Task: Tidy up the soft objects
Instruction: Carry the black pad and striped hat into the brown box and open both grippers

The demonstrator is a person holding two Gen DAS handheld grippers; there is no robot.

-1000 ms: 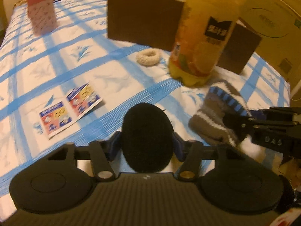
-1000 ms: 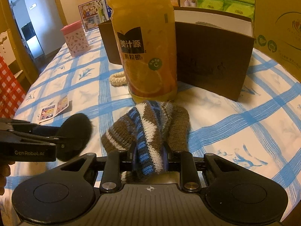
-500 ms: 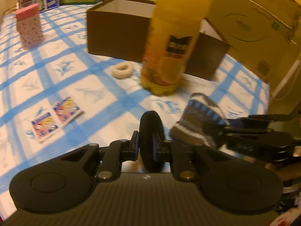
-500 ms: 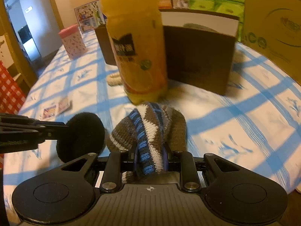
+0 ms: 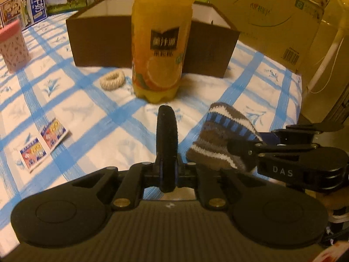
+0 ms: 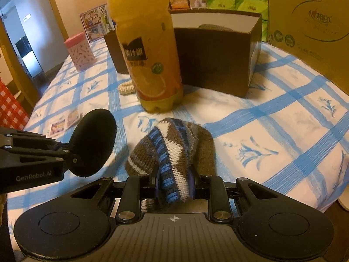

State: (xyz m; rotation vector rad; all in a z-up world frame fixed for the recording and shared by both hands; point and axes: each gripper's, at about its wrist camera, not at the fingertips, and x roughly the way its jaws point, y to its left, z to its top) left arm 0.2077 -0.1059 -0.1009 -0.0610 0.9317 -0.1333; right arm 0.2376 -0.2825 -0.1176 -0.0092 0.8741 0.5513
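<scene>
A black pad [image 5: 166, 144] is clamped edge-on in the left gripper [image 5: 167, 170], whose jaws have just been closing on it, at lower centre. A knitted sock [image 6: 174, 152] is pinched in the right gripper [image 6: 173, 187]. Both are held above the tablecloth [image 5: 87, 113]. A cream scrunchie [image 5: 112, 79] is left beside the bottle [image 5: 161, 43]; the brown box [image 6: 218, 61] sits upper centre, apparently awaiting them.
</scene>
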